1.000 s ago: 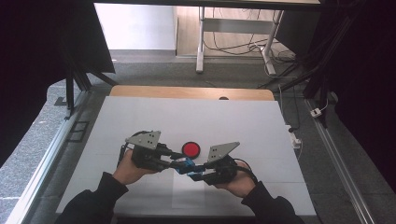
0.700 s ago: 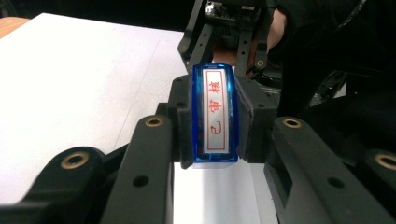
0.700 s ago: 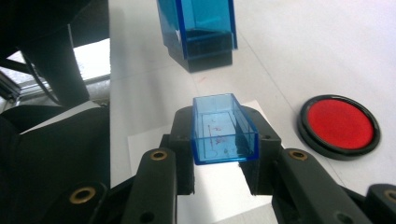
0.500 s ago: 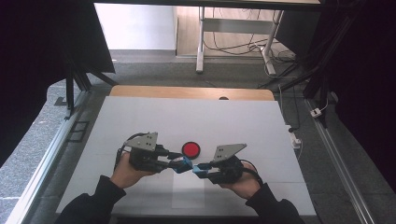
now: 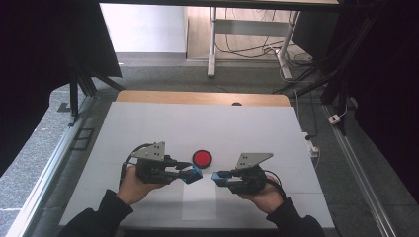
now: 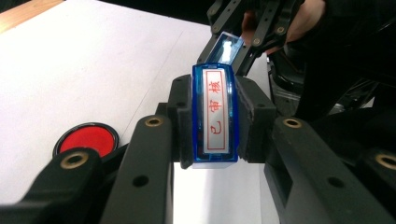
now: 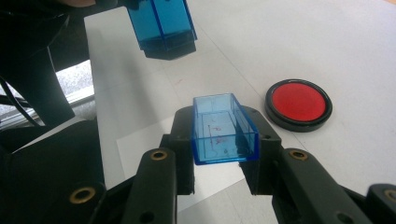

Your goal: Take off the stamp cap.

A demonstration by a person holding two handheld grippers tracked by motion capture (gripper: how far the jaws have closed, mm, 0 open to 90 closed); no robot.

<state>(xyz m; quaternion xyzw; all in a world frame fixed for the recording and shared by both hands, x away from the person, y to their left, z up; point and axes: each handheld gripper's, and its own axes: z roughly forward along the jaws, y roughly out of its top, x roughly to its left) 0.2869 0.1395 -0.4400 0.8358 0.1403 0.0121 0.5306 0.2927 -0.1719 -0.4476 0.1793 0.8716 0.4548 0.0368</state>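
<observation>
Gripping the blue stamp (image 6: 215,114), our left tongs (image 5: 193,173) face our right tongs (image 5: 217,177), which clamp its clear blue cap (image 7: 224,129); the two parts hover apart above the desk (image 5: 148,123), near the red pad (image 5: 202,158). From the left tongs we read the stamp's red characters; from the right, the cap's hollow, ink-smeared inside.

Lab: aluminium frame rails (image 5: 47,170), floor cables (image 5: 247,49), white test table (image 5: 207,123).
</observation>
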